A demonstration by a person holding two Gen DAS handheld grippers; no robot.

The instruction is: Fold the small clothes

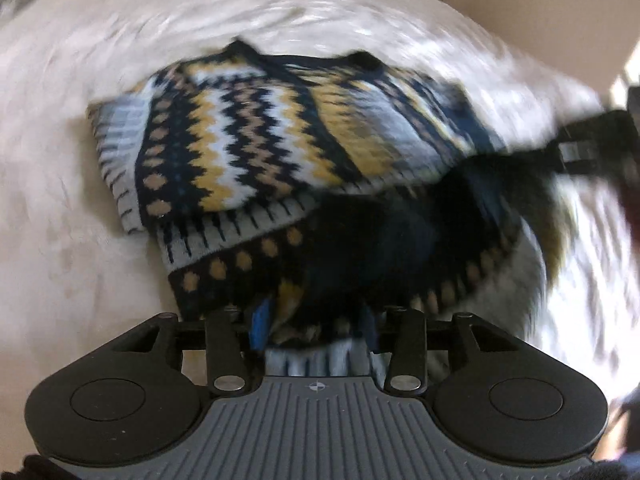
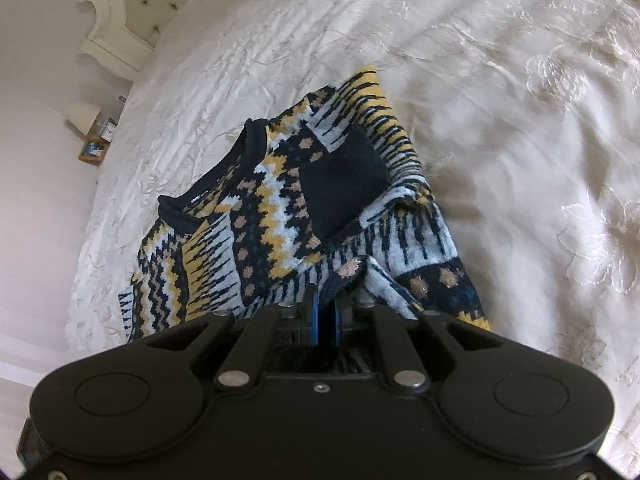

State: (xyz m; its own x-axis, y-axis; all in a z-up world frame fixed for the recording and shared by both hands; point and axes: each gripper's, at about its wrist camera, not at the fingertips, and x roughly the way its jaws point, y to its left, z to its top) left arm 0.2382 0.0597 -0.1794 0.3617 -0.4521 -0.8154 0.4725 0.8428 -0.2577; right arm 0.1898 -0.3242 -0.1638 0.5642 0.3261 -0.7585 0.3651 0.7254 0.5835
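Note:
A small knit sweater [image 1: 248,148] with navy, yellow, white and tan zigzag bands lies partly folded on a white bedspread [image 1: 60,220]. My left gripper [image 1: 314,326] is shut on its near hem and lifts that edge. In the right wrist view the sweater [image 2: 280,208] shows its navy collar at the left and a sleeve folded across the body. My right gripper [image 2: 325,312] is shut on a bunched fold of the hem. The right gripper also shows blurred in the left wrist view [image 1: 588,148].
The white embroidered bedspread [image 2: 500,100] spreads around the sweater. A cream tufted headboard [image 2: 132,12] stands at the far left. A lamp and a framed picture [image 2: 93,150] sit beside the bed.

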